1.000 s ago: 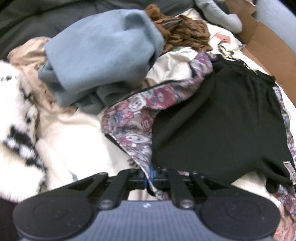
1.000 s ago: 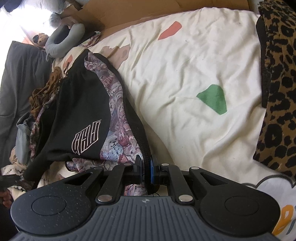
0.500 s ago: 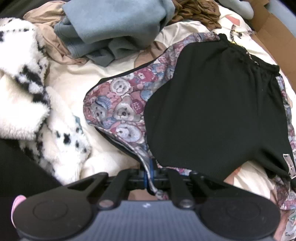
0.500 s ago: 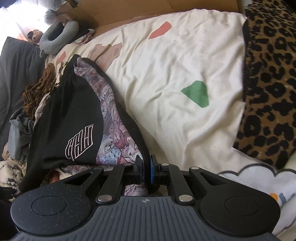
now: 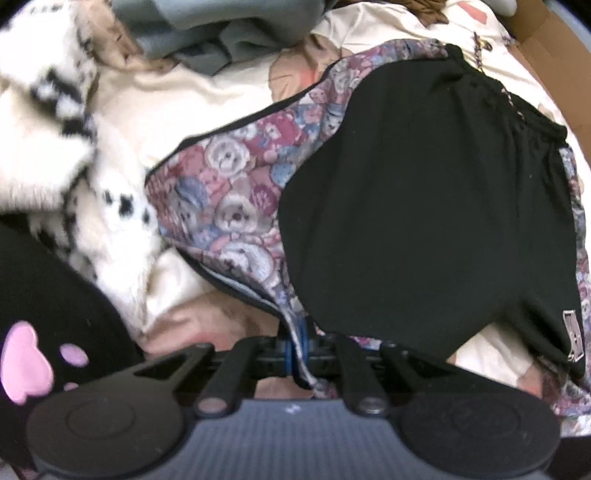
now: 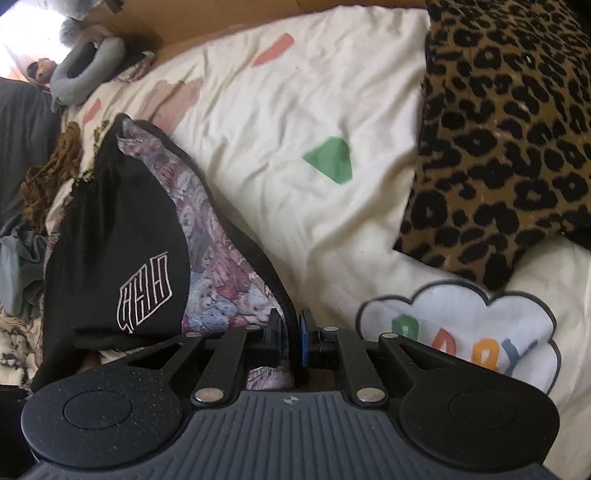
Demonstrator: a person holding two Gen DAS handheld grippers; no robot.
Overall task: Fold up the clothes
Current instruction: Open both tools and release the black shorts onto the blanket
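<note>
A pair of black shorts [image 5: 424,221] with bear-print side panels [image 5: 229,206] lies spread on a cream bedsheet [image 6: 295,110]. My left gripper [image 5: 295,350] is shut on the hem of the printed panel at the shorts' near left corner. In the right wrist view the same shorts [image 6: 110,221] show a white outlined logo [image 6: 144,291]. My right gripper [image 6: 290,336] is shut on the black-trimmed hem of the right leg. The shorts stretch between the two grippers.
A grey-blue sweatshirt [image 5: 221,26] and a fluffy white spotted garment [image 5: 55,147] lie at the left. A leopard-print cloth [image 6: 498,129] covers the right side. A grey neck pillow [image 6: 85,70] and brown cardboard [image 6: 221,18] sit at the far edge.
Both grippers have pulled the shorts toward the near edge of the bed, away from the clothes pile. The shorts now lie flatter and more spread out.
</note>
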